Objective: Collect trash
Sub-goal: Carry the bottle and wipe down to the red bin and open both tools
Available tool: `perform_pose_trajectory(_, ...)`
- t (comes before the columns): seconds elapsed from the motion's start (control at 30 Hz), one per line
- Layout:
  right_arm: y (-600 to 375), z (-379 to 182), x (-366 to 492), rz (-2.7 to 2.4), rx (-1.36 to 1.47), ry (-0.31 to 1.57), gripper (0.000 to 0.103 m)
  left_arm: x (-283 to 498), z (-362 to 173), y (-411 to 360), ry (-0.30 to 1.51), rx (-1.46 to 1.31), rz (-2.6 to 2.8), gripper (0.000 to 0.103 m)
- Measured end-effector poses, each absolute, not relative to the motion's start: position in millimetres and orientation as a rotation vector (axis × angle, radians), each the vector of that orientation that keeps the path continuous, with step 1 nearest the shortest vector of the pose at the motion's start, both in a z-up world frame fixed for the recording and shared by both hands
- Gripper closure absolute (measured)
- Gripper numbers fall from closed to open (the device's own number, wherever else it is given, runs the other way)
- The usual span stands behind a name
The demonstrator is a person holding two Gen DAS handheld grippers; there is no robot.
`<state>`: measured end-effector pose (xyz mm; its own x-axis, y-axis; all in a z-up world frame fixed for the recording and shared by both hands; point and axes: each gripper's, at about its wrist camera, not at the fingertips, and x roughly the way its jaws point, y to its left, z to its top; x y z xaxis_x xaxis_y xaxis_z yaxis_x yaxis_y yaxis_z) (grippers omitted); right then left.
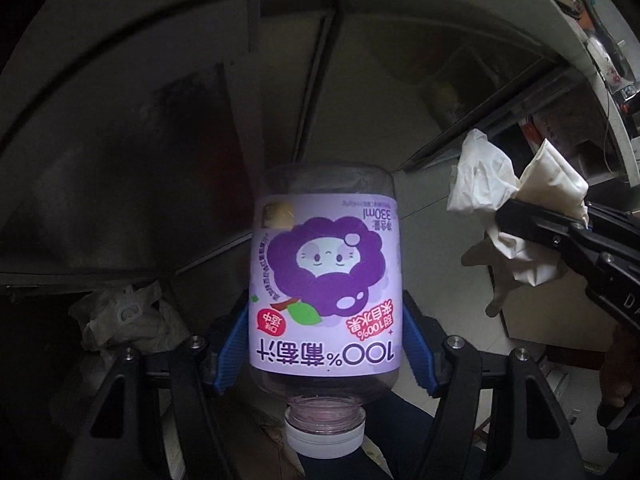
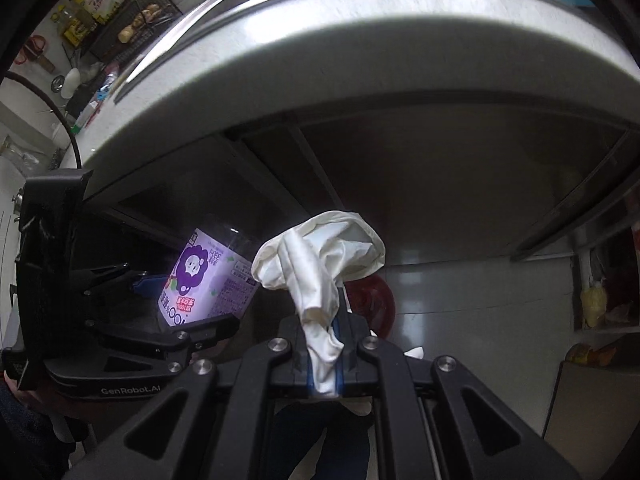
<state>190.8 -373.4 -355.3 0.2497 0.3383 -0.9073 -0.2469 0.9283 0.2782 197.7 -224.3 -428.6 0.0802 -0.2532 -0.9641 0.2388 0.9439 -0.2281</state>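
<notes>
Left claw (image 1: 324,344) clamps an upturned juice bottle (image 1: 325,280) below the worktop (image 1: 520,8); a trash bag (image 1: 124,316) sits down to its left.

Right claw (image 2: 326,360) pinches a crumpled tissue (image 2: 320,268). Carrying seems done; next, I'd judge, lower and release into the bag.

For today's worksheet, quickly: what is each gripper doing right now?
Left gripper: closed on the grape juice bottle, cap towards the camera.
Right gripper: shut on the crumpled white glove.
</notes>
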Motion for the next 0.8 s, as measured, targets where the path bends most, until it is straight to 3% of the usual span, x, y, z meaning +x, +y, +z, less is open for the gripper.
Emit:
perform_pose_trajectory(0.27,-365,-392,196,0.371,0.091,1.29,0.097,200,-460,-232,1.44,-0.012,-0.393,0.036)
perform_pose_trajectory(0.37,-375,-392,192,0.366,0.097,1.294,0.097,198,-457,-231,1.432,-0.01,-0.387,0.022)
perform_pose_trajectory(0.57,-381,-387,178,0.366,0.087,1.3,0.097,197,-440,-227,1.419,-0.002,-0.388,0.014)
perform_pose_trajectory(0.67,-376,-387,175,0.374,0.087,1.302,0.097,193,-431,-220,1.38,-0.008,-0.372,0.0)
perform_pose_trajectory(0.8,-365,-388,176,0.409,0.083,1.286,0.097,193,-428,-203,1.35,-0.067,-0.341,0.0)
